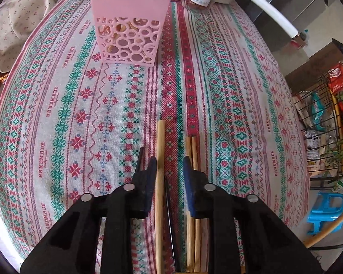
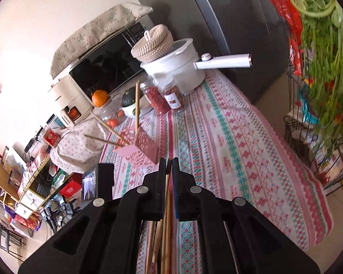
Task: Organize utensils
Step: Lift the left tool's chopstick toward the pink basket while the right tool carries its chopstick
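In the left wrist view, my left gripper (image 1: 169, 166) points down at the patterned tablecloth (image 1: 228, 105) and stands open. A thick wooden stick (image 1: 160, 137) lies on the cloth between its fingers, close to the left one. Two thinner chopsticks (image 1: 192, 150) lie just outside the right finger. Further off stands the pink cut-out utensil holder (image 1: 128, 27), with wooden sticks in it. In the right wrist view, my right gripper (image 2: 169, 166) is shut on a wooden chopstick (image 2: 167, 182), raised above the table. More chopsticks (image 2: 159, 239) show beneath it. The pink holder (image 2: 144, 150) stands ahead, and several chopsticks (image 2: 137, 105) lean out of it.
A white pot with a long handle (image 2: 178, 70), two jars of red contents (image 2: 164, 98), an orange (image 2: 100, 97) and a microwave (image 2: 103, 68) crowd the table's far end. A wire rack with greens (image 2: 320, 45) stands past the right edge. A blue stool (image 1: 327, 207) sits on the floor.
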Action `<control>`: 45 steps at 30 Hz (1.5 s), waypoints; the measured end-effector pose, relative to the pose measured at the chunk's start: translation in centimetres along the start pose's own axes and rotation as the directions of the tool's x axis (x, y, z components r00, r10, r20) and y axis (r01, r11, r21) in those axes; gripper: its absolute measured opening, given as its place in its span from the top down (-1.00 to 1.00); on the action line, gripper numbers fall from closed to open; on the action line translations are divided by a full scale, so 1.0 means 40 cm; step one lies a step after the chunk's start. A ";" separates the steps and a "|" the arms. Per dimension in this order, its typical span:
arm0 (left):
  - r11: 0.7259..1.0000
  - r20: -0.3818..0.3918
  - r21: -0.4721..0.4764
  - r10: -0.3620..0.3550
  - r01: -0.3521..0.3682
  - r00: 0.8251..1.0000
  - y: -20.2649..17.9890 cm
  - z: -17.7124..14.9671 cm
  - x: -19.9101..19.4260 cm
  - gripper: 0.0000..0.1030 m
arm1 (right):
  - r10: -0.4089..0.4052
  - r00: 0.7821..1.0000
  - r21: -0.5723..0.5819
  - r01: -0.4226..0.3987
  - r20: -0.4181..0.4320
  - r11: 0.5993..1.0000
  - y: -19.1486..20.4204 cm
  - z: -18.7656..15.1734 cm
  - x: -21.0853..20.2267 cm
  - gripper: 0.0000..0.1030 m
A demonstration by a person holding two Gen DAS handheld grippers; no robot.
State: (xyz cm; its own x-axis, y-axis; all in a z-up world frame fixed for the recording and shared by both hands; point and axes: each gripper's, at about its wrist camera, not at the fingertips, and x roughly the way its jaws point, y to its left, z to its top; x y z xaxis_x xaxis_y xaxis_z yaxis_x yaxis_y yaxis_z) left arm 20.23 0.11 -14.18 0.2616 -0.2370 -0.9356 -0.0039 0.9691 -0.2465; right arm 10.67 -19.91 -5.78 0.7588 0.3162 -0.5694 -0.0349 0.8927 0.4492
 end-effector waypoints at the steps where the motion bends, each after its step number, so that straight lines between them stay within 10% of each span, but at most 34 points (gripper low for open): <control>1: 1.000 -0.004 0.001 0.007 -0.007 1.000 -0.002 0.004 0.008 0.63 | -0.004 1.000 -0.001 0.004 0.005 1.000 -0.003 0.004 0.000 0.89; 9: 0.990 0.044 0.079 0.109 -0.112 0.993 -0.048 0.020 0.044 0.87 | -0.012 1.000 0.026 0.011 0.017 1.000 -0.036 0.040 0.014 0.89; 16: 0.996 0.184 0.074 0.033 -0.048 0.982 0.008 -0.021 -0.068 0.88 | 0.001 0.999 0.016 -0.001 0.033 1.000 -0.014 0.049 -0.008 0.89; 25: 0.998 0.444 0.018 -0.067 0.066 0.893 0.115 -0.124 -0.327 0.88 | -0.110 0.993 -0.005 0.110 -0.048 0.994 0.001 0.041 0.001 0.81; 29: 0.995 0.499 0.030 -0.099 0.097 0.861 0.107 -0.137 -0.400 0.87 | -0.207 0.945 0.093 0.237 -0.252 0.967 -0.070 0.011 0.162 0.36; 35: 0.992 0.554 0.058 -0.129 0.117 0.822 0.110 -0.148 -0.459 0.87 | -0.327 0.885 0.241 0.414 -0.331 0.878 -0.124 0.021 0.353 0.16; 42: 0.989 0.554 0.034 -0.139 0.144 0.821 0.144 -0.137 -0.476 0.87 | -0.418 0.803 0.281 0.556 -0.425 0.782 -0.144 0.059 0.529 0.00; 45: 0.989 0.552 0.013 -0.132 0.149 0.824 0.162 -0.132 -0.477 0.87 | -0.422 0.806 0.257 0.549 -0.415 0.795 -0.123 0.051 0.563 -0.04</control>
State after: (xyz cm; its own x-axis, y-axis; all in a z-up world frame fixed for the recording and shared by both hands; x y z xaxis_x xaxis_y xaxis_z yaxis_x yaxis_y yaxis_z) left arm 10.13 10.58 0.76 0.7484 -0.2854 -0.5986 0.0482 0.9237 -0.3802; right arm 29.27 -17.82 -19.41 0.3561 0.0109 -0.9344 0.5563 0.8010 0.2213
